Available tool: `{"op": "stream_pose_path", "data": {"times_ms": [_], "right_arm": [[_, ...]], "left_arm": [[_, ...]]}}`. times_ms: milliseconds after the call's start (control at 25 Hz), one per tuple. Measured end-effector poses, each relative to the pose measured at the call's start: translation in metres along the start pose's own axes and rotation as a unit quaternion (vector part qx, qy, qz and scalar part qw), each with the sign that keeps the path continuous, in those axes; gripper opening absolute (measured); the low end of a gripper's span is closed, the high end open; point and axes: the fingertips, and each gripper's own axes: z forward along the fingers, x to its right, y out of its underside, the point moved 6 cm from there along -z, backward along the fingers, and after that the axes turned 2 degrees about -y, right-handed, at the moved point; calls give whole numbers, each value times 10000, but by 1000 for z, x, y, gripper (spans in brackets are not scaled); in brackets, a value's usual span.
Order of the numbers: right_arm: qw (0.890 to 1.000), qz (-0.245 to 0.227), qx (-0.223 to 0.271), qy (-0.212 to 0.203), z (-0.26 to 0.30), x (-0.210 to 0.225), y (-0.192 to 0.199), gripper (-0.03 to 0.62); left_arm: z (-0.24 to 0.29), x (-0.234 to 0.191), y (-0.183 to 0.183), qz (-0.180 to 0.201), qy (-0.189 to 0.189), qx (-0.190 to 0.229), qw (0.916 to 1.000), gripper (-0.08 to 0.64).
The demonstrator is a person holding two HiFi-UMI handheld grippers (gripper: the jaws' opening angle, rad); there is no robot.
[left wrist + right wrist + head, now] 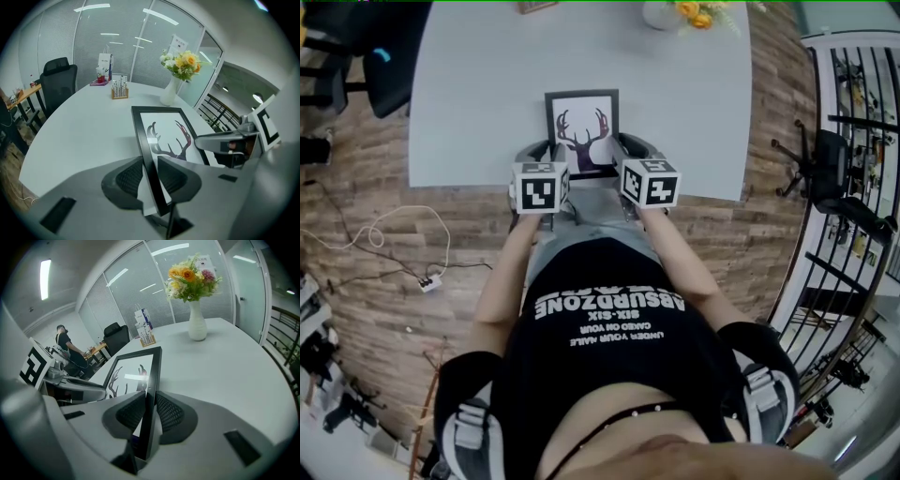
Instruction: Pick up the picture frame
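The picture frame (pixel 581 131) is black-edged with a dark deer-antler print on white. It hangs tilted above the near edge of the pale table (pixel 487 84), face up toward me. My left gripper (pixel 546 155) is shut on its left edge, and the left gripper view shows the black edge (pixel 149 159) pinched between both ribbed pads. My right gripper (pixel 621 150) is shut on the right edge, and the right gripper view shows that edge (pixel 151 394) clamped between its pads. Each gripper view shows the other gripper across the print.
A white vase of yellow and orange flowers (pixel 689 13) stands at the table's far side. A small wooden holder (pixel 120 89) and a white bag (pixel 104 65) sit further back. A black office chair (pixel 380 56) stands left of the table, and a railing (pixel 853 187) runs along the right.
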Motion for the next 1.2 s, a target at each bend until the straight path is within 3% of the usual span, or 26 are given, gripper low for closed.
{"op": "stream_pose_path", "data": {"times_ms": [480, 720, 1200], "right_arm": [[9991, -252, 345, -22, -27, -23, 3, 86], [9981, -321, 516, -26, -41, -32, 4, 84], [9964, -393, 749, 14, -73, -46, 12, 84]], "left_arm": [[-34, 6, 9, 11, -12, 250, 9997, 109], [-53, 8, 5, 131, -85, 568, 9983, 100], [-82, 20, 22, 153, -74, 732, 9972, 95]]}}
